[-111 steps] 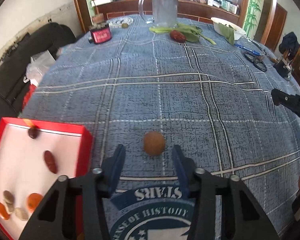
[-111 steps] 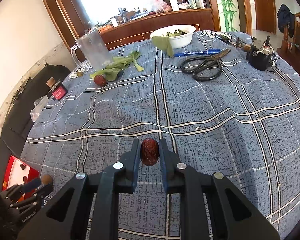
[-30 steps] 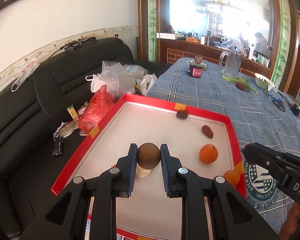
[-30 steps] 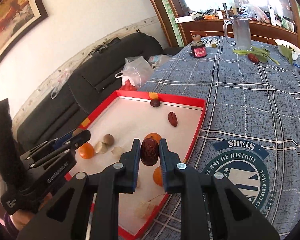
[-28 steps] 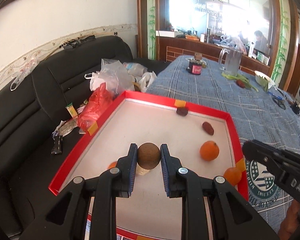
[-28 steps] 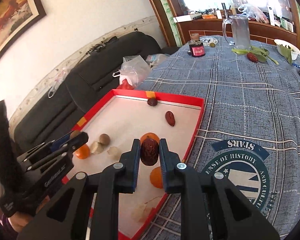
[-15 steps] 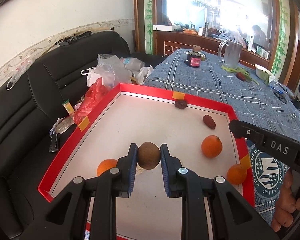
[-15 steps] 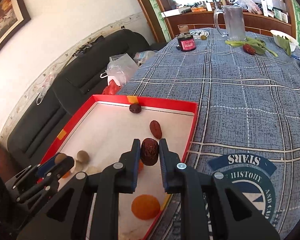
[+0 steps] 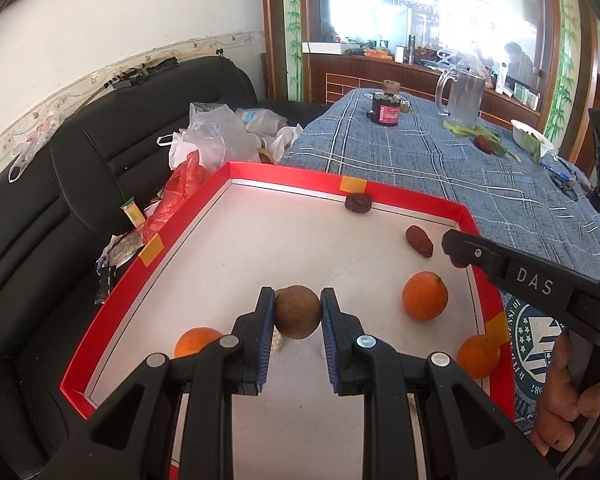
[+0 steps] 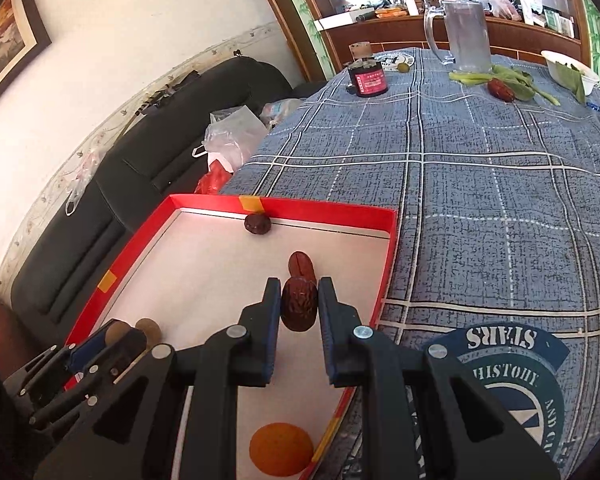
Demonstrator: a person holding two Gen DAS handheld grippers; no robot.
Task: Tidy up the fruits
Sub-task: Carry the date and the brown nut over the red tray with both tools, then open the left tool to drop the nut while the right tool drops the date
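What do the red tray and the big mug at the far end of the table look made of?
Red tray: likely cardboard with a glossy red rim and matte white floor; tape patches on its folded walls suggest a box lid. Mug: clear glass or plastic; its see-through walls leave that open.

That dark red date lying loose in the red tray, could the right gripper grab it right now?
Probably not yet. The right gripper hovers just short of the loose date, nothing blocking, but its jaws are already shut on another date, which must go down in the red tray first.
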